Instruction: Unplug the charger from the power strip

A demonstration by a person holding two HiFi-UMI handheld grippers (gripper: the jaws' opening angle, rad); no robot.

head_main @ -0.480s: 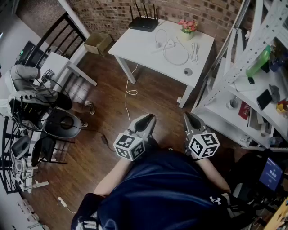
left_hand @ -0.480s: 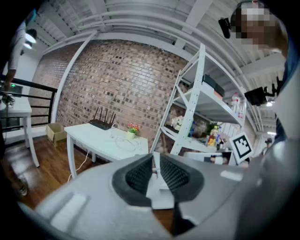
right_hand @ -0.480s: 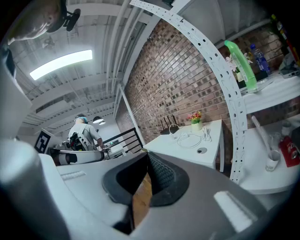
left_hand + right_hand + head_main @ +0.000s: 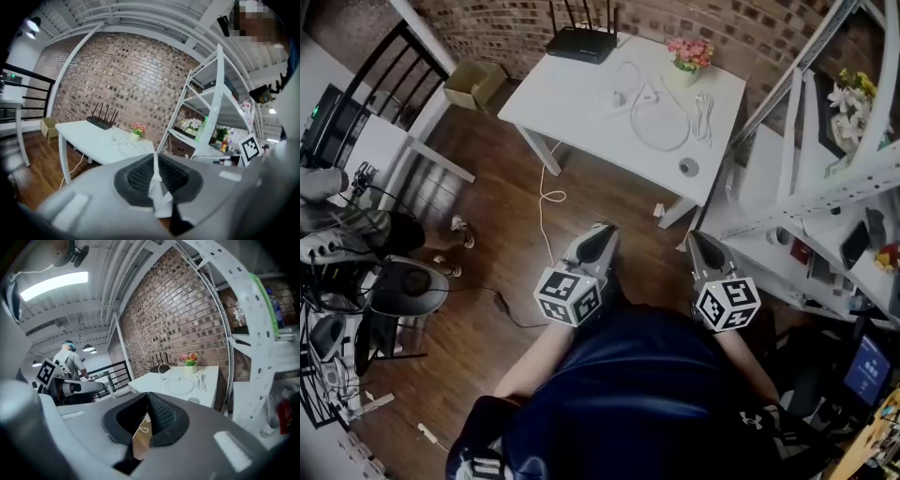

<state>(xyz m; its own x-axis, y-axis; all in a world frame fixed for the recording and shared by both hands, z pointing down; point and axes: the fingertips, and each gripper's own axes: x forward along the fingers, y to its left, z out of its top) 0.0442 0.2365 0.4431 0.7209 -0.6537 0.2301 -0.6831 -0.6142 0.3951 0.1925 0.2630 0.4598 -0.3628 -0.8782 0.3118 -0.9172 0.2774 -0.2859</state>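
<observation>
A white table (image 4: 572, 103) stands ahead by the brick wall. On it lie small white plug parts (image 4: 623, 96) joined to a looped white cable (image 4: 661, 122); charger and power strip are too small to tell apart. My left gripper (image 4: 603, 232) and right gripper (image 4: 697, 241) are held close to my body above the wooden floor, well short of the table. Both point toward it, shut and holding nothing. From the left gripper (image 4: 153, 161) the table (image 4: 93, 140) lies ahead to the left. From the right gripper (image 4: 147, 397) the table (image 4: 154, 378) is straight ahead.
A black router (image 4: 581, 42), a flower pot (image 4: 689, 58) and a coiled cable (image 4: 703, 105) share the table. A white cord (image 4: 546, 202) drops to the floor. Metal shelving (image 4: 787, 216) stands right; a black chair (image 4: 394, 84), cardboard box (image 4: 473, 82) and equipment (image 4: 394, 281) left. A person (image 4: 70, 362) stands far behind.
The head view has shifted, so the table sits further left and the shelving has swung across the right. Both grippers stay shut in nearly the same place.
</observation>
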